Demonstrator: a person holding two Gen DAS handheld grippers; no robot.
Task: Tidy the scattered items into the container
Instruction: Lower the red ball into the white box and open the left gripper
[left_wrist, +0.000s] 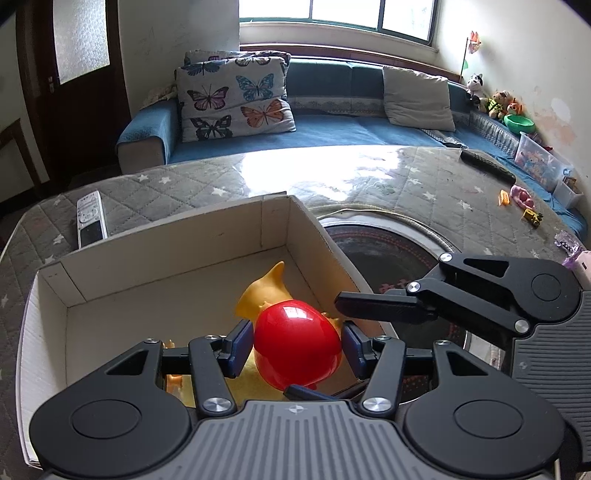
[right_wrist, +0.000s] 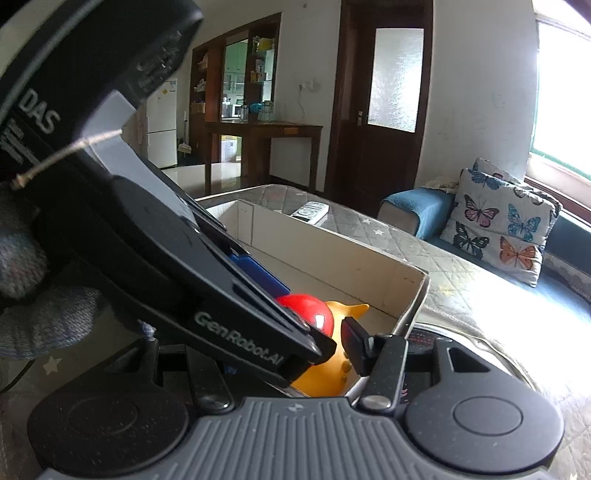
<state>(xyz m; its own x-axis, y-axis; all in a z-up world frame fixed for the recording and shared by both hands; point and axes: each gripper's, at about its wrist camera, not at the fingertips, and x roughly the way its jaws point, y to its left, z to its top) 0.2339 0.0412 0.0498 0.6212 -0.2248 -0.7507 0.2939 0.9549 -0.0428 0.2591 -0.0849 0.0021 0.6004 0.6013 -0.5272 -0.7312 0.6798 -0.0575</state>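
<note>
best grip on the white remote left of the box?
Take the white remote across its narrow width near the middle, coming straight down from above. It lies flat and long on the quilted table cover, so only its two long edges offer the jaws a hold; the cardboard box crowds its right side.

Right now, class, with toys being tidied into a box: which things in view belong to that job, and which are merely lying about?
Belong to the job:
cardboard box
red and yellow toy, between the left gripper's pads, over the box
small toys scattered on the table
right gripper

Lying about:
white remote
black remote
butterfly cushions
plush toys
</note>
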